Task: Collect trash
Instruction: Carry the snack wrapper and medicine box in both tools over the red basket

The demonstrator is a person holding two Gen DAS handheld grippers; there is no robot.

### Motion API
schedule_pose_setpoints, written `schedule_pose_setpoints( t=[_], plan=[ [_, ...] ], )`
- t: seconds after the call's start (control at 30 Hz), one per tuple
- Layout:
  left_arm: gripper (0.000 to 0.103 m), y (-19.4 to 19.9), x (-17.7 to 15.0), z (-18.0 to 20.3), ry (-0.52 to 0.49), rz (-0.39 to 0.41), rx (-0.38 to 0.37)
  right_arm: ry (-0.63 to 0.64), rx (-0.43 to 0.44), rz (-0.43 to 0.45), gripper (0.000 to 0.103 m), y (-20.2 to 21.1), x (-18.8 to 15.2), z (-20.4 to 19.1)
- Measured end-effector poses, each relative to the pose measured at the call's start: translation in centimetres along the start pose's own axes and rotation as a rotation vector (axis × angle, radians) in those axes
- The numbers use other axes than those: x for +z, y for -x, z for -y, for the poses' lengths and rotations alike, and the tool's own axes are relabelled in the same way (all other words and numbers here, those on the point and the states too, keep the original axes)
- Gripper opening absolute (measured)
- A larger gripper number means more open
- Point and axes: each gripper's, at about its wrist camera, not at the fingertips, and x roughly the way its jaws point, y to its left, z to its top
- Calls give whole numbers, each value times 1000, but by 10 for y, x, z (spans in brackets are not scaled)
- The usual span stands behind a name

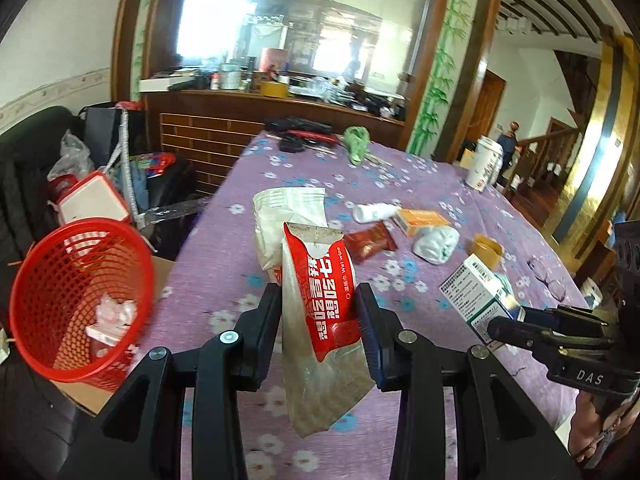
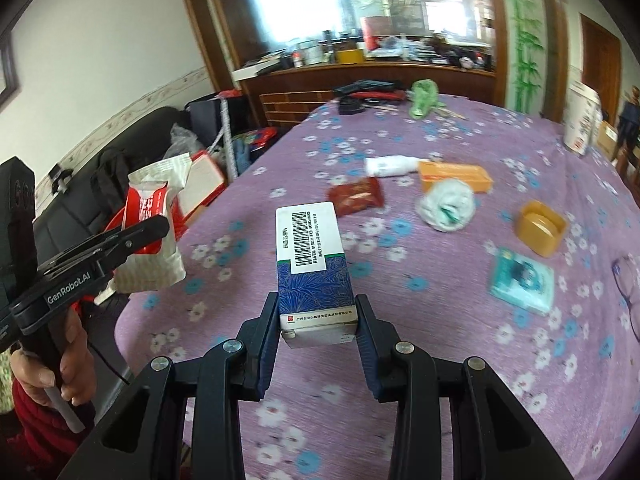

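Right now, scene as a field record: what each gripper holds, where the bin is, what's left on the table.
left gripper: shut on wet wipe packet, red and grey, lifted above the table
right gripper: shut on medicine box, blue and white, barcode up
bin: red mesh basket, off the table's left edge, some scraps inside
table: purple floral tablecloth
left on table: orange box, white bottle lying down, dark red sachet, crumpled white wad, yellow cap, teal box

Left gripper (image 1: 318,312), right gripper (image 2: 317,320): both clamped.
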Motion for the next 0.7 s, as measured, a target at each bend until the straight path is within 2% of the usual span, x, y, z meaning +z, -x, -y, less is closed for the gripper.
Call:
schedule_pose_setpoints(
  t=[0.27, 0.4, 0.7],
  plan=[
    [37, 28, 7, -57, 84, 56, 77, 109, 68, -28, 39, -18, 29, -59],
    [37, 39, 8, -95, 133, 77, 142, 158, 111, -46, 39, -31, 43, -92],
    [37, 42, -2, -168, 222, 47, 240, 226, 192, -97, 39, -75, 75, -161]
  ],
)
